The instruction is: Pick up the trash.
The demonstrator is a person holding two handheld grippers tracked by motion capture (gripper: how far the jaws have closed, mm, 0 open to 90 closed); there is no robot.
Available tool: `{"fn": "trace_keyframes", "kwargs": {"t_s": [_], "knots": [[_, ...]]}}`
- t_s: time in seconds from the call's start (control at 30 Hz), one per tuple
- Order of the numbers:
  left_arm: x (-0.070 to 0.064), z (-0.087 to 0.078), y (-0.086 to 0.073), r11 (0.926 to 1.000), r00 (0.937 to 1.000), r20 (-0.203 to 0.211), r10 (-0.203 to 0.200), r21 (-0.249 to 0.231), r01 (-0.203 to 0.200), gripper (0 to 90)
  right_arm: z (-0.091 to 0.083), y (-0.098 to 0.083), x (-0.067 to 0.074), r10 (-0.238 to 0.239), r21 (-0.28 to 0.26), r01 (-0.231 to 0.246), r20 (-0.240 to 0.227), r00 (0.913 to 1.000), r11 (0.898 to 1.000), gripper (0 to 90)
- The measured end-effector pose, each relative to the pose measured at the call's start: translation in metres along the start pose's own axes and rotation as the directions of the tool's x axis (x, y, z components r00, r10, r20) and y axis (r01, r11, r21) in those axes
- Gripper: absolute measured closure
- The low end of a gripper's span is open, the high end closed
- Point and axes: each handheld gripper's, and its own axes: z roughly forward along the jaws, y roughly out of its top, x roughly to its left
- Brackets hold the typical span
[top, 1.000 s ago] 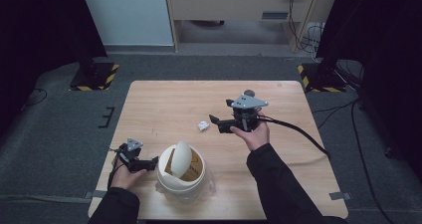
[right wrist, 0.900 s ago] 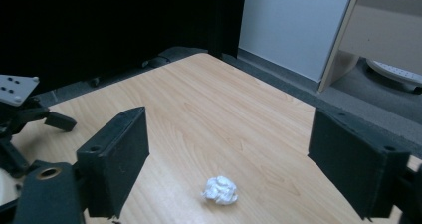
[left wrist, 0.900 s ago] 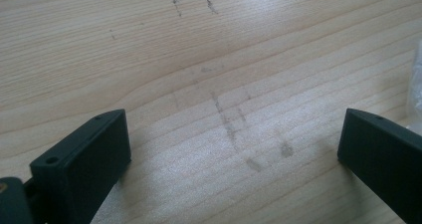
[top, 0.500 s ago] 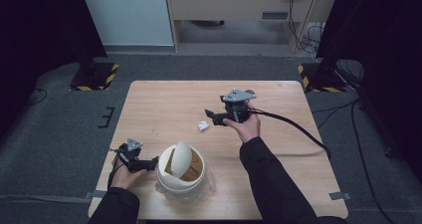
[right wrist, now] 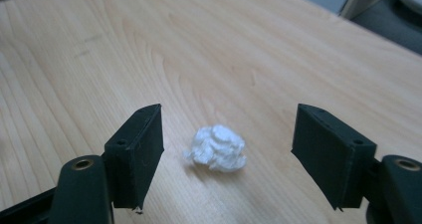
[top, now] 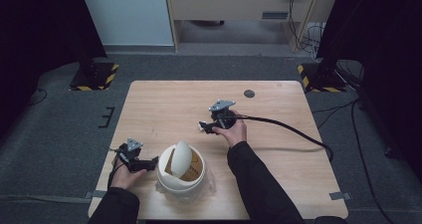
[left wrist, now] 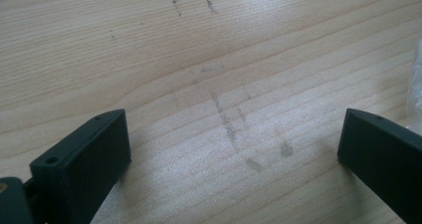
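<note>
A small crumpled white paper ball point(right wrist: 218, 148) lies on the wooden table point(top: 164, 104), between the wide-apart jaws of my right gripper point(right wrist: 226, 152). From above, that right gripper point(top: 205, 126) is low over the paper ball point(top: 201, 129) near the table's middle, and it is open. A white bin with a tilted swing lid point(top: 182, 168) stands near the front edge. My left gripper point(top: 153, 162) is open just left of the bin, and in its own view the left gripper point(left wrist: 234, 149) has bare wood between the jaws.
A thick black cable point(top: 293, 132) trails from the right gripper across the table's right half. A small dark round mark point(top: 249, 93) sits near the far edge. A clear plastic liner point(left wrist: 415, 79) of the bin shows at the right of the left gripper view.
My right gripper has moved left and toward the front, down to the paper ball, which now lies between its jaws. The left gripper and the bin have stayed put.
</note>
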Motion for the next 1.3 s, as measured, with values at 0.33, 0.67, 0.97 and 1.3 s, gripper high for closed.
{"fn": "trace_keyframes", "kwargs": {"t_s": [0.33, 0.67, 0.97, 1.3], "knots": [[0.000, 0.000, 0.000, 1.0000, 1.0000, 0.000, 0.000, 0.000, 0.000, 0.0, 0.024, -0.014, 0.001, -0.030, 0.060, 0.030, -0.009, 0.9995, 0.998, 33.8], [0.000, 0.000, 0.000, 1.0000, 1.0000, 0.000, 0.000, 0.001, 0.000, 0.0, 0.041, -0.022, -0.001, -0.035, 0.109, 0.037, -0.018, 0.9992, 0.993, 40.3], [0.000, 0.000, 0.000, 1.0000, 1.0000, 0.000, 0.000, 0.000, 0.000, 0.0, 0.046, -0.026, 0.000, -0.035, 0.117, 0.037, -0.019, 0.9992, 0.992, 54.9], [0.000, 0.000, 0.000, 1.0000, 1.0000, 0.000, 0.001, 0.000, -0.001, 0.0, 0.038, -0.022, -0.002, -0.028, 0.119, 0.030, -0.010, 0.9995, 0.992, 66.8]]}}
